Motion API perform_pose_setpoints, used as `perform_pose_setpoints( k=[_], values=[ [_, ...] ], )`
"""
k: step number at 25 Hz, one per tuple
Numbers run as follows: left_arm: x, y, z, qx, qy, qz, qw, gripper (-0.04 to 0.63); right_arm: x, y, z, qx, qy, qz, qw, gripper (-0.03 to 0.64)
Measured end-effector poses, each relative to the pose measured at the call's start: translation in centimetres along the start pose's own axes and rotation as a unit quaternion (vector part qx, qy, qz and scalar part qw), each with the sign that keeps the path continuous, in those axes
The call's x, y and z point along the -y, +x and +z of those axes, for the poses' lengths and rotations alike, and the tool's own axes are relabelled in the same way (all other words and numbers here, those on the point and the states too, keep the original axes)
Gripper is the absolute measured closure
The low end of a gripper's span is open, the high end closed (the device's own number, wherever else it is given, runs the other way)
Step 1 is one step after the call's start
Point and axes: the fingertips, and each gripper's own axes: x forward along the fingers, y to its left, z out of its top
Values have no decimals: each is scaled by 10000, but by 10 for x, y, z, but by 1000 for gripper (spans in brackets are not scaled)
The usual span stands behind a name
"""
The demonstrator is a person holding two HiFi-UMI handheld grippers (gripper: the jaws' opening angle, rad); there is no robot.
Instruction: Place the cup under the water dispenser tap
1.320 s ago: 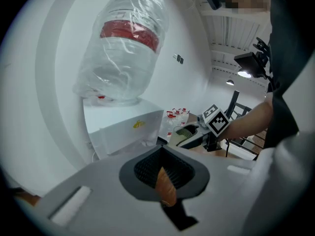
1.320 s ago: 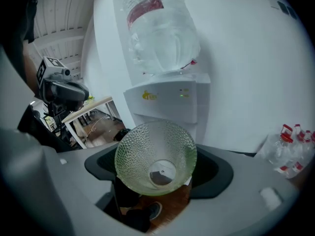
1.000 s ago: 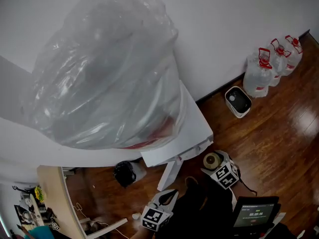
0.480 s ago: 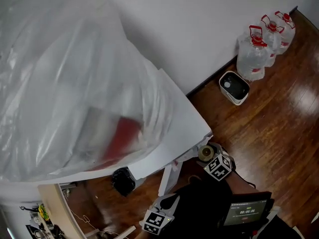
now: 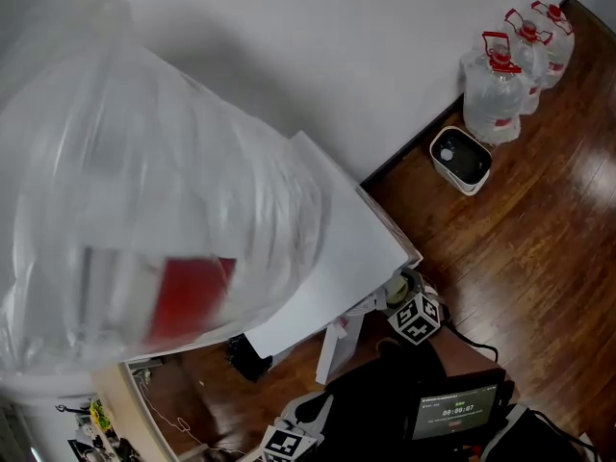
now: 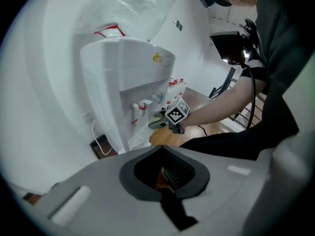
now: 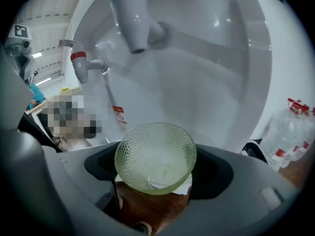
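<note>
Item 1: cup [image 7: 155, 157], green glass, grasped in my right gripper [image 7: 156, 181], low centre of frame. Item 2: blue tap [image 7: 131, 21], upper left, above and beyond the cup's rim. I note my left gripper [image 6: 165, 177] clenched, empty, farther from the dispenser [image 6: 123, 82].

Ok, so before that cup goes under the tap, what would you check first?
1. Grip on the cup: ok, the right gripper holds it on both sides.
2. Cup beneath the blue tap: not ok, it hangs in front, with floor showing below it.
3. Space below the blue tap and red tap: ok, nothing stands there.
4. Where the cup will stand: cannot tell, the cup hides that spot.
5. Left gripper: ok, shut, empty, back from the water dispenser.
</note>
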Motion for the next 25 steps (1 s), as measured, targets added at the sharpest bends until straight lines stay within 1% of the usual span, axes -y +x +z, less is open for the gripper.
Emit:
perform_pose_setpoints(
  k=[2,6,9,12,14,17,19,22,25],
  values=[
    [5,-1,3,97,-62,16,9999,580,0,1,1,53,25,-98,9999,210],
    [15,-3,16,171,-6,-38,9998,580,2,3,1,96,111,-106,9998,210],
    [15,-9,22,278,-224,33,9994,580,1,2,3,178,200,-176,9995,210],
    [13,-6,28,293,-285,49,9992,579,9,2,3,196,377,-316,9986,204],
    [13,-6,30,311,-335,71,9989,580,12,-1,3,229,459,-328,9981,195],
    [8,-15,34,380,-523,152,9978,578,8,-3,-1,60,605,-256,9978,151],
    [6,-18,36,432,-545,171,9974,578,7,-4,-7,-83,669,-226,9975,129],
    [9,-21,44,505,-520,190,9972,578,11,-19,-10,-175,746,-227,9968,129],
    [20,-37,71,687,-629,189,9955,578,8,-57,1,-236,657,-122,9975,138]
  ],
)
